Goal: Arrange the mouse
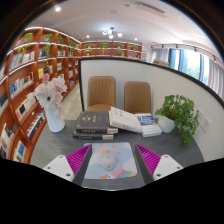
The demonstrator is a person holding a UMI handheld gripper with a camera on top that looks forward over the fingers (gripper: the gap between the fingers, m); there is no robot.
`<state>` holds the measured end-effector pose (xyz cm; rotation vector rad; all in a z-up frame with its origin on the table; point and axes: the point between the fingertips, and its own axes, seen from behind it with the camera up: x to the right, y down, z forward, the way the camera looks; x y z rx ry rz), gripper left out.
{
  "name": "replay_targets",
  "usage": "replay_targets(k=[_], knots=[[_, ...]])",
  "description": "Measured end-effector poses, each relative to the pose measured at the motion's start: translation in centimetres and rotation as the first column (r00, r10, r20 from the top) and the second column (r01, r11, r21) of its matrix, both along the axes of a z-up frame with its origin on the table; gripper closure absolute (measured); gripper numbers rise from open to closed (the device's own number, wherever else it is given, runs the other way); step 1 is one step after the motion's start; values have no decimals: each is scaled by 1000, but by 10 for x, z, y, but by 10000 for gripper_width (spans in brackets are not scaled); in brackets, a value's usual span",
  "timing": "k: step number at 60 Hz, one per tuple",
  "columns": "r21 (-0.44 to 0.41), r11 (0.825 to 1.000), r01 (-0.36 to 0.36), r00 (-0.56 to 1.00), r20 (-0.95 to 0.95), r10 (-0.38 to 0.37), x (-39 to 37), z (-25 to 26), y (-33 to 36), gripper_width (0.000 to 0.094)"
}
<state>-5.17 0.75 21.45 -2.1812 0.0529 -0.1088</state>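
No mouse can be seen beside the mousepad [108, 160]; it would likely be light and slippery. The claw [110, 166] is held open, empty.

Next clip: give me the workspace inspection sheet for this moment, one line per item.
Surface: grey table, partition wall behind it.
Job's things: no mouse seen; pastel mouse pad lies between the fingers.
Clutter: stacked books, open book, smaller stack, pink flowers, potted plant.
Grippers: tool open, holding nothing, fingers either side of the mouse pad.
Cables: nothing seen.
Surroundings: two brown chairs beyond the table, bookshelves along the walls, windows opposite; library-like room.
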Motion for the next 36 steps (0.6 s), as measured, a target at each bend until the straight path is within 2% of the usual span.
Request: replay_targets(k=[4,11,36], knots=[[34,999,6,1000,6,-6,-2,22,-18,71],[44,999,8,1000,1,-8,-9,43,-45,73],[46,999,5,1000,13,-6,-18,51,-110,73]])
